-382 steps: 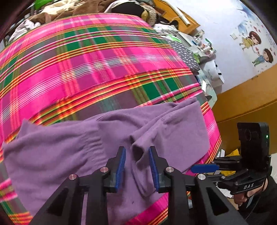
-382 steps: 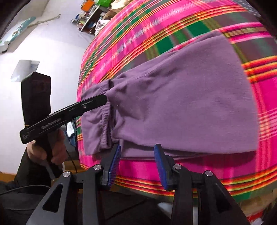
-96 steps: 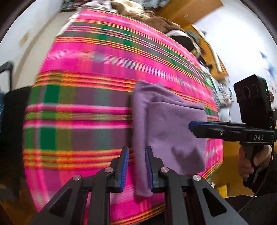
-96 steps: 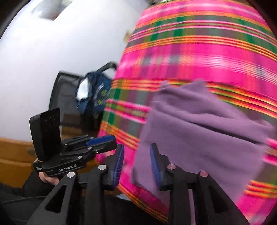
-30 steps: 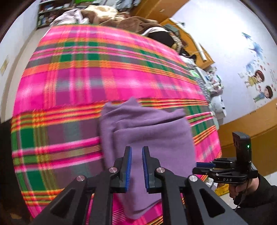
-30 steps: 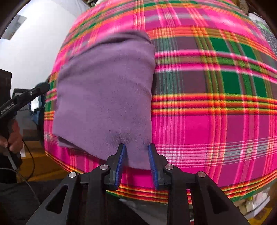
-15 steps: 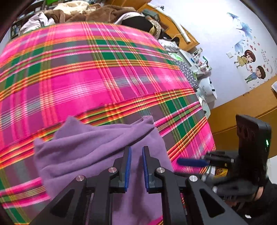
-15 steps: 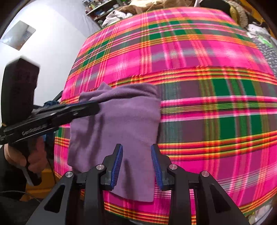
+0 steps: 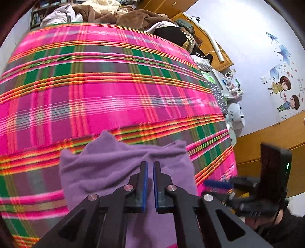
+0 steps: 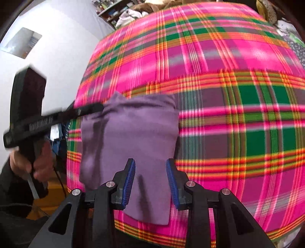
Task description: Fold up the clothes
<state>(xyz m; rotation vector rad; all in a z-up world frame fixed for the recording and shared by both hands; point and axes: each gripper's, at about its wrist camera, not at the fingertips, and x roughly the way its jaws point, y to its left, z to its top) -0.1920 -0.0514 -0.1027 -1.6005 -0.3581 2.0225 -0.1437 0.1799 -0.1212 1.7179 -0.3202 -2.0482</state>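
Observation:
A purple garment [image 9: 118, 167] lies folded in a small rectangle near the front edge of the pink plaid bedspread [image 9: 106, 99]. My left gripper [image 9: 150, 166] hovers over the garment's middle. Its jaws are closing, the blue pads almost together with nothing pinched. From the right wrist view the left gripper [image 10: 95, 108] reaches over the garment's [image 10: 137, 133] far left corner and casts a shadow on it. My right gripper [image 10: 151, 183] stands open above the garment's near edge, pads clear of the cloth. Its blurred blue fingertips [image 9: 217, 184] show right of the garment.
A heap of brown and white clothes and blankets [image 9: 118, 15] lies at the bed's far end. Boxes and small clutter [image 9: 232, 91] crowd the floor on the right, beside wooden furniture [image 9: 266, 137]. A hand [image 10: 38, 162] holds the left gripper's grip near a dark bag.
The left gripper's pads have drawn closer and it has shifted across the garment. The right gripper's jaws have widened and it has backed off the garment's near edge.

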